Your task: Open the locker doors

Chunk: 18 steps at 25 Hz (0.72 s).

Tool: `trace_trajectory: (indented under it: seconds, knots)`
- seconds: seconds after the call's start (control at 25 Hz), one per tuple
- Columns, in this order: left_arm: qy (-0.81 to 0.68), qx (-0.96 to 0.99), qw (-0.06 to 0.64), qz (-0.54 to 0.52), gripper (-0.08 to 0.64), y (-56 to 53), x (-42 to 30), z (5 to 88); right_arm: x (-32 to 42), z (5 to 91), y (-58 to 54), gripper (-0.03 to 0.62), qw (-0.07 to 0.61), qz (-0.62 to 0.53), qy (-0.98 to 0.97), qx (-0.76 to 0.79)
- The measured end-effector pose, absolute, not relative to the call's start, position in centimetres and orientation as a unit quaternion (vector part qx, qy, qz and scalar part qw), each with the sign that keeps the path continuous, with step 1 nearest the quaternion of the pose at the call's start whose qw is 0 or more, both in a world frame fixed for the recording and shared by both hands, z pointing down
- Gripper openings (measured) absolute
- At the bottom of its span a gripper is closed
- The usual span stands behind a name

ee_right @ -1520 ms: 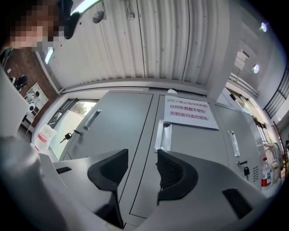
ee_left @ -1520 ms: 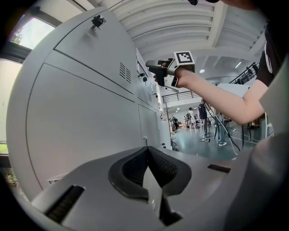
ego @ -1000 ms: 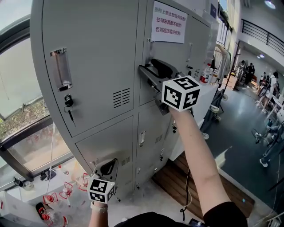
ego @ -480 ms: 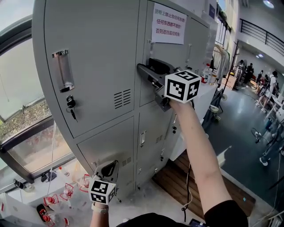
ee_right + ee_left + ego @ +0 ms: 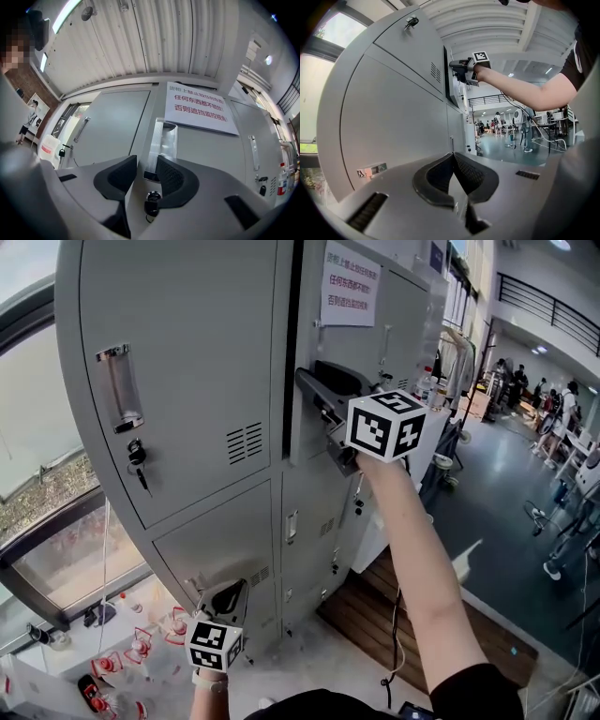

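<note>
The grey lockers fill the head view. My right gripper (image 5: 314,379) is raised to the upper middle locker door (image 5: 314,334). Its jaws have just been closing and now grip the door's left edge beside the chrome handle (image 5: 163,138). In the right gripper view that edge sits between the pads of the right gripper (image 5: 146,161), with a key lock (image 5: 152,197) just below. A dark gap runs along this door's left side. My left gripper (image 5: 225,592) hangs low before the bottom locker (image 5: 220,540). It is shut with nothing in it, and in its own view the left gripper (image 5: 452,157) has its pads touching.
A paper notice (image 5: 349,282) is stuck on the gripped door. The upper left door (image 5: 187,334) carries a handle (image 5: 112,385) and a hanging key (image 5: 138,460). A window (image 5: 37,493) is at the left. Red items (image 5: 112,662) lie on the floor. People stand in the hall (image 5: 562,418) at the right.
A dark gap has appeared along the upper middle door's left edge; the door now stands slightly ajar. The right gripper stays at that edge. The left gripper has not moved.
</note>
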<state>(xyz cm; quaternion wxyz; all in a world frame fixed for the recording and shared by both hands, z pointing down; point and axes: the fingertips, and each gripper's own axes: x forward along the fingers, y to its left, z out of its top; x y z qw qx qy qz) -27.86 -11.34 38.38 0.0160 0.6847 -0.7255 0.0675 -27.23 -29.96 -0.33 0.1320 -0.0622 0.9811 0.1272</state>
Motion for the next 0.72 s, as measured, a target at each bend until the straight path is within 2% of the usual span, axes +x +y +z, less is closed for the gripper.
trace_trajectory:
  seconds: [0.72]
  knots:
    - [-0.650, 0.754, 0.016, 0.093, 0.018, -16.3, -19.4, 39.3, -14.7, 0.1, -31.8, 0.178, 0.158, 0.111, 0.975, -0.107]
